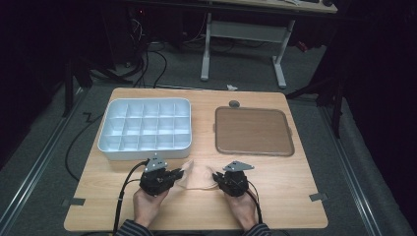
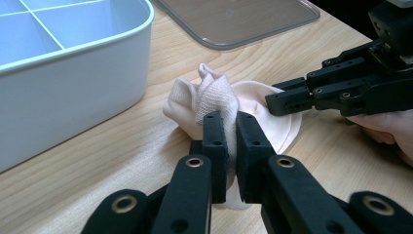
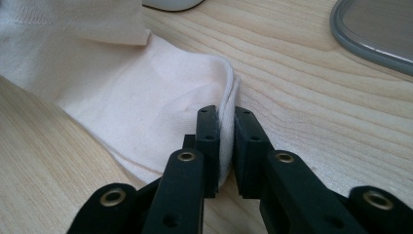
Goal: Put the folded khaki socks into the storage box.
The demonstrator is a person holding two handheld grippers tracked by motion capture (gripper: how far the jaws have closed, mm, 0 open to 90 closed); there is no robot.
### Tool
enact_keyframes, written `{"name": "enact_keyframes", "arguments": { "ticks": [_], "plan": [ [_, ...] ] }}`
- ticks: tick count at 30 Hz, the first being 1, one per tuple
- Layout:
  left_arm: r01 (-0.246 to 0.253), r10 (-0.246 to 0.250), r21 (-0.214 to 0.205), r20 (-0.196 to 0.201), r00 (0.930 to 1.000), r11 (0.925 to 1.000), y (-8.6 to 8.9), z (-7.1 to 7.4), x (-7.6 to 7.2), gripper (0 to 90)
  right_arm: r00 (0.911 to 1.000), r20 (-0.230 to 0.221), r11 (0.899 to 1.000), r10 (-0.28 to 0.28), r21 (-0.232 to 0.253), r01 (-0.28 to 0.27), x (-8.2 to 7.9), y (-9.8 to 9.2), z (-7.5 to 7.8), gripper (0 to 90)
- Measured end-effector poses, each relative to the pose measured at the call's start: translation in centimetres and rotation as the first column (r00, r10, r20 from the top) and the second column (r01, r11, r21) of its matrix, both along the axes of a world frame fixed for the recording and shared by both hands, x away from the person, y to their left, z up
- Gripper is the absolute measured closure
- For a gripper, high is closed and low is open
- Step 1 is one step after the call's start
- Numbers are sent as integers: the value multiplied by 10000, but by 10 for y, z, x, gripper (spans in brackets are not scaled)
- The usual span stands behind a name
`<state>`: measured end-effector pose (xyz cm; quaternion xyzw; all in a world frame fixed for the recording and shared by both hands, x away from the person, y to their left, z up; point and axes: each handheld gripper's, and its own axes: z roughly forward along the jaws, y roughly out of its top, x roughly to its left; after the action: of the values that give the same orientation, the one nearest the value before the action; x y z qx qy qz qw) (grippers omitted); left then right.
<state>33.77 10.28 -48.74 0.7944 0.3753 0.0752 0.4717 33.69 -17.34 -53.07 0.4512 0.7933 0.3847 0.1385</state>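
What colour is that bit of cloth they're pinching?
Pale pinkish cream sock, clearest in the right gripper view.

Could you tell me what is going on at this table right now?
A person holds a gripper in each hand, and both are clamped on one pale pink sock lying on the wooden table near its front edge. The left gripper pinches a bunched-up end, while the right gripper pinches the opposite edge, which lies flatter. Behind them sit an empty white compartment box and, to its right, its clear lid, lying flat on the table.
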Motion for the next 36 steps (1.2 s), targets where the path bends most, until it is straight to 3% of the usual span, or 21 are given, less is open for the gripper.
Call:
{"name": "enact_keyframes", "arguments": {
  "ticks": [5, 12, 21, 25, 36],
  "plan": [
    [75, -77, -164, -64, 10000, 9998, -3, -2, 2, 849, 10000, 22, 9999, 18, -103, -18, -1, 1, 0, 832],
    [248, -249, -43, -185, 9995, 9997, -10, 1, 4, 849, 9999, 48, 9995, 122, -285, -120, -2, 7, 0, 834],
    [458, -457, 66, -180, 9988, 9989, -18, 6, 6, 849, 9996, 142, 9997, 228, -120, -226, -2, 10, -2, 833],
    [545, -543, 82, -167, 9984, 9985, -22, 8, 7, 848, 9990, 281, 9990, 348, -300, -339, -3, 12, -2, 833],
    [813, -808, 266, -195, 9965, 9963, -35, 10, 11, 848, 9994, 115, 9994, 339, -110, -338, -2, 10, -2, 832]
  ]
}}
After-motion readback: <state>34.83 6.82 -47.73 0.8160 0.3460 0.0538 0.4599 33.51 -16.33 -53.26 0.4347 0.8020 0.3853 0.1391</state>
